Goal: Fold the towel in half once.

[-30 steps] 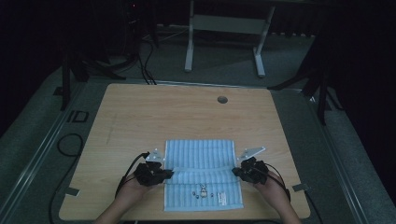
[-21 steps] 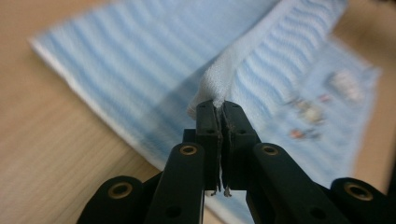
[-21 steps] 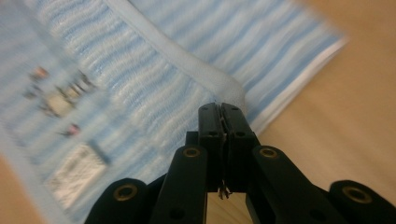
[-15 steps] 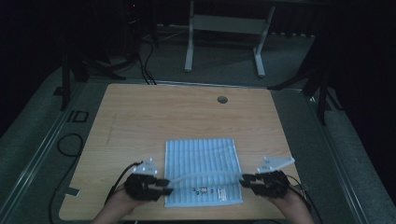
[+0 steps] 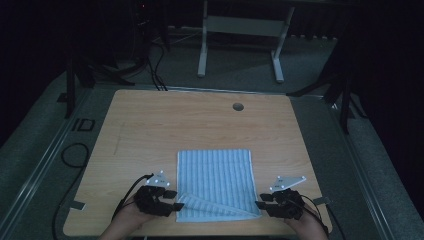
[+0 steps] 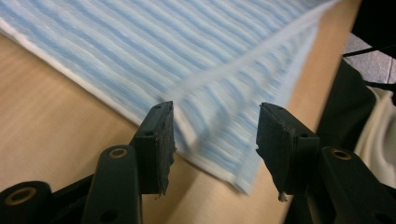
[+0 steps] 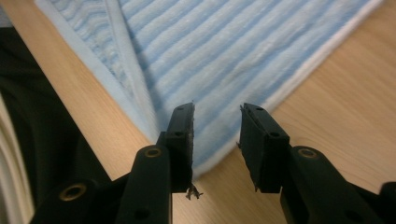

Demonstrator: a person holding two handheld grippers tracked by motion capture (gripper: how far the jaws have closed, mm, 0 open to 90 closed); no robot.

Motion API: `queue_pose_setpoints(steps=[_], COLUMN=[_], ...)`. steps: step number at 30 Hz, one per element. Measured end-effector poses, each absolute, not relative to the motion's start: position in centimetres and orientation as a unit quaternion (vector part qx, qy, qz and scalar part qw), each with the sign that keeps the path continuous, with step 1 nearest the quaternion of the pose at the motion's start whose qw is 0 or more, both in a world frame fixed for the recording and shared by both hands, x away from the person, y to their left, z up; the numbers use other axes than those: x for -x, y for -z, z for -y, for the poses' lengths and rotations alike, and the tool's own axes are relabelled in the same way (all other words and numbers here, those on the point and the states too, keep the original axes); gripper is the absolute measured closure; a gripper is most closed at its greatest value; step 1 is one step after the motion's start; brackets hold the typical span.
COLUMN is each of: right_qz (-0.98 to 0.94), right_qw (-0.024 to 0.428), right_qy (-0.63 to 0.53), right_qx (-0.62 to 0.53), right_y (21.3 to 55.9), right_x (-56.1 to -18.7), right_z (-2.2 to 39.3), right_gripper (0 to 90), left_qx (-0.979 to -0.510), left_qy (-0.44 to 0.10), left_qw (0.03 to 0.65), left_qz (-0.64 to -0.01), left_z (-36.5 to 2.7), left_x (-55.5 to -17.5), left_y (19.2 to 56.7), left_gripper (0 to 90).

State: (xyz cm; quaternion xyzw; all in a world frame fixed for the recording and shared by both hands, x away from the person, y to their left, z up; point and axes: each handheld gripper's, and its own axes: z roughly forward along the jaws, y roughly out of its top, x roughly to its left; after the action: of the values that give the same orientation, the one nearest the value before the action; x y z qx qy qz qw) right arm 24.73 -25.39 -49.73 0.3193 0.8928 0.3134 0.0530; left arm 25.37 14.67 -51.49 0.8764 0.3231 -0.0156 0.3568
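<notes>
striped towel (image 5: 215, 182) flat on wooden table (image 5: 165, 125), dark room beyond

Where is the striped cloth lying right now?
In the high view, the blue-striped cloth lies flat on the table's near half, between the left gripper and right gripper at its near corners.

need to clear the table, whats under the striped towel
The towel lies on the bare wooden table, folded over itself at the near edge. Anything beneath is covered.
</notes>
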Motion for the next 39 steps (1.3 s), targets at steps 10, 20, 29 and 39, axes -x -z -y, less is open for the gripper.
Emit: queue_pose_setpoints(steps=[10, 20, 29, 39], right_qz=[-0.891, -0.887, -0.883, -0.88], right_qw=[0.065, 0.064, 0.063, 0.083], right_qy=[-0.306, -0.3, -0.303, -0.306], right_qx=[-0.33, -0.345, -0.354, -0.354], right_y=[50.2, 50.8, 50.7, 49.6], right_x=[-24.9, -25.4, -25.4, -26.2], right_z=[25.8, 26.2, 26.7, 27.1], right_gripper=[64.8, 65.5, 64.9, 58.6], left_qx=[-0.91, -0.914, -0.923, -0.906], left_qy=[-0.007, -0.03, 0.033, -0.025], left_qw=[0.309, 0.326, 0.3, 0.292], left_qz=[-0.277, -0.24, -0.238, -0.305], left_z=[-11.9, -11.6, -12.7, -15.0], left_x=[-27.5, -25.4, -22.9, -24.6], left_y=[53.8, 52.3, 51.2, 50.7], left_gripper=[47.6, 81.1, 53.5, 42.7])
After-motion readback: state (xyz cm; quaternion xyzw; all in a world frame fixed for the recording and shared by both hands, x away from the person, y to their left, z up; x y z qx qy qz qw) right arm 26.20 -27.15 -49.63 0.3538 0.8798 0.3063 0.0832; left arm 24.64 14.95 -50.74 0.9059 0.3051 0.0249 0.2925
